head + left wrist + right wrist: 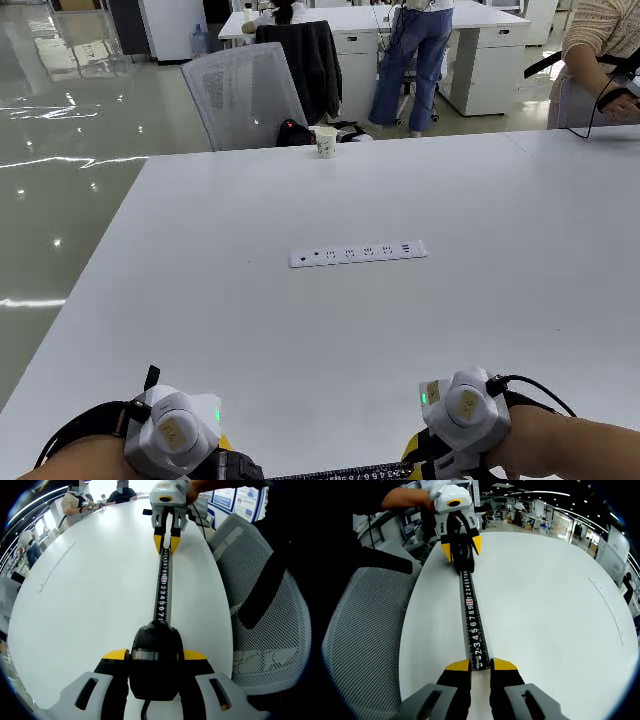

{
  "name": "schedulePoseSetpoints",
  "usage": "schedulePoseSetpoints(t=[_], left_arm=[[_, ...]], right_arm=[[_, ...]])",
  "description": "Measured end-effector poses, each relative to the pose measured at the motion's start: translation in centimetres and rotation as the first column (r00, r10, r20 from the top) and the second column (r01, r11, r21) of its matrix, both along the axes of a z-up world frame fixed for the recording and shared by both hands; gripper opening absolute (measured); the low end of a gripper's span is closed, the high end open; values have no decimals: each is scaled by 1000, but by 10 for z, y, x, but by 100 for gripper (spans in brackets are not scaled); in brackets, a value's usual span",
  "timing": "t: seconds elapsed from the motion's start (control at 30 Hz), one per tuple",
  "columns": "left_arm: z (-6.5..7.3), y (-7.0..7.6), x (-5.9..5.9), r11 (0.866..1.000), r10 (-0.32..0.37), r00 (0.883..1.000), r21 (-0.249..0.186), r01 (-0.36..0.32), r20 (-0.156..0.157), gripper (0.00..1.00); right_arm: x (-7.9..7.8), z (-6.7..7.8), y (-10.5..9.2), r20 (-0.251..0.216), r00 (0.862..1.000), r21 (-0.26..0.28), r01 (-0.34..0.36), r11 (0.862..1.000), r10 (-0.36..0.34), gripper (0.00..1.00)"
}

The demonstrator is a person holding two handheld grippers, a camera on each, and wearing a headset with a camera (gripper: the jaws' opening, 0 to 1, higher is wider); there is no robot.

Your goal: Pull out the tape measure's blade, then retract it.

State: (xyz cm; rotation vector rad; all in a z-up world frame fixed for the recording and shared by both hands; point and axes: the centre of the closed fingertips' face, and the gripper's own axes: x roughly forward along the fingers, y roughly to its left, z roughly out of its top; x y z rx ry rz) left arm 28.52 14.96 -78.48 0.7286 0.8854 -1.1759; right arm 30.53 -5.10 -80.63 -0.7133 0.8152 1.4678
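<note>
Left gripper (155, 654): the 2 jaws are partly closed and clamp the black tape case (156, 680) from both sides, yellow tips pressed against its flanks. Case sits low over the white table (480, 220), near the edge closest to the person.

Right gripper (480, 665): jaws nearly together, yellow tips pinching the free end of the blade (471, 617).

Blade is out and runs straight from case to right gripper, along the near table edge, printed scale face up. Cannot tell whether it rests on the table or hangs just above it.

Head view: the grippers are at the bottom of frame, left and right, well apart, with a short stretch of blade between them.

Mid-table: white power strip (358, 253). Far edge: paper cup (326, 141)
</note>
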Motion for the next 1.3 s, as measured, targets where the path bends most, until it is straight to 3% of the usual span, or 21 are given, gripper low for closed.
schedulePoseSetpoints(t=[1.3], left_arm=[[-1, 0, 0, 1000, 5, 1000, 7, -5, -1, 33]], right_arm=[[3, -2, -21, -7, 1000, -8, 23, 1000, -23, 10]])
